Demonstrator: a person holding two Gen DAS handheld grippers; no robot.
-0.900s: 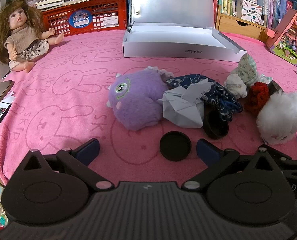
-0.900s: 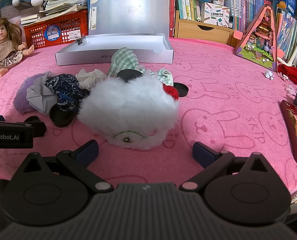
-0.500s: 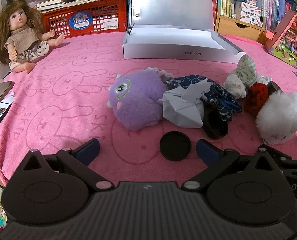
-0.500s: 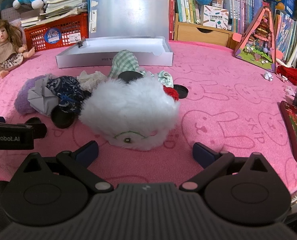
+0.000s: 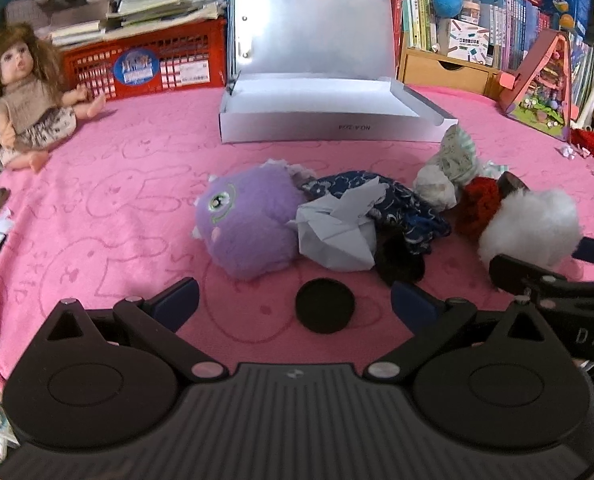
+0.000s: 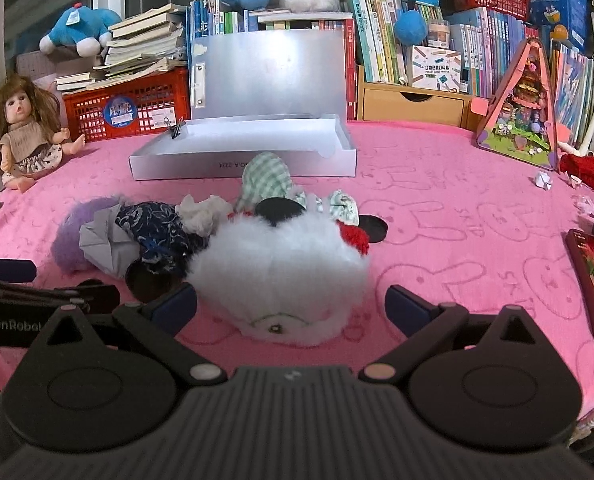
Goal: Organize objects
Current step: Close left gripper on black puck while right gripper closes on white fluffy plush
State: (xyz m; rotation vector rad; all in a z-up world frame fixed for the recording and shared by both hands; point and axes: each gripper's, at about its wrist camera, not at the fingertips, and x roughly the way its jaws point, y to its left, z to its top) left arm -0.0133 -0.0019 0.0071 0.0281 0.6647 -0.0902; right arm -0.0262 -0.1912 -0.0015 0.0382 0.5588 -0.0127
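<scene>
Apparently nothing is picked up yet: both tongs, left (image 5: 295, 300) and right (image 6: 291, 306), stand spread and empty. A white fluffy toy (image 6: 281, 272) lies between the right pair; next, pinch it and carry it to the open box (image 6: 243, 152) at twelve o'clock.

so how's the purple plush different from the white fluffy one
The purple plush has short, smooth fur, and the white fluffy plush has long, shaggy fur. The purple plush shows one green-ringed eye on its side; the white fluffy plush shows a small stitched face at its near edge. Folded grey paper leans on the purple plush, while a red knitted piece touches the white fluffy plush. Both lie on the pink cloth, ungripped.
</scene>
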